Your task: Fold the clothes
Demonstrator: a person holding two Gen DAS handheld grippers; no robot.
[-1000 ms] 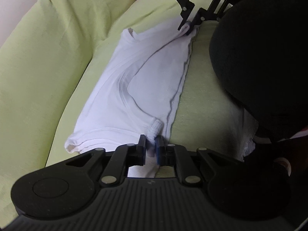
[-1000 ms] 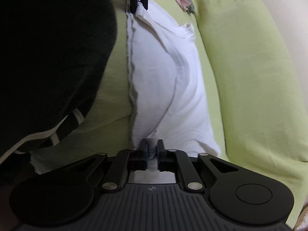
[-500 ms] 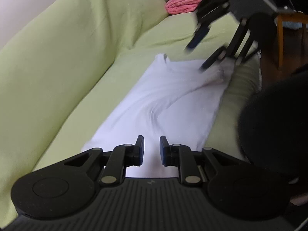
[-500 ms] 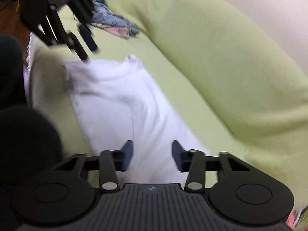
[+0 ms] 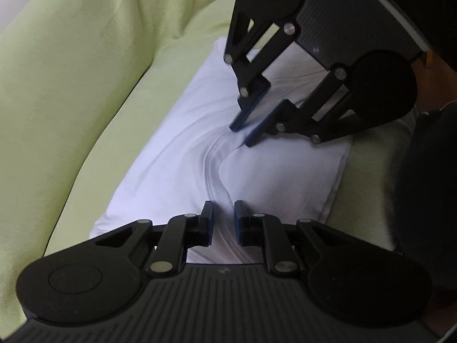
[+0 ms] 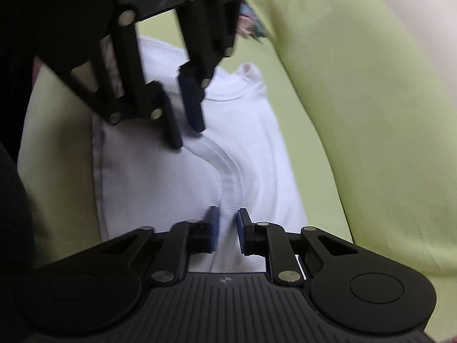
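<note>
The white shirt (image 5: 257, 171) lies folded on the green couch (image 5: 71, 85). Its raised ridge runs between the narrowly parted, closing fingers of the left gripper (image 5: 223, 223) and right gripper (image 6: 228, 228).

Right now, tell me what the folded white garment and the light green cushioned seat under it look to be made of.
Folded white garment: seemingly a soft, matte knit, perhaps cotton jersey; fine ribbing shows and it rumples into smooth ridges along a stitched seam. Light green cushioned seat: apparently a matte woven cover over padding; it bulges roundly and creases softly. The exact fibres cannot be told.
</note>
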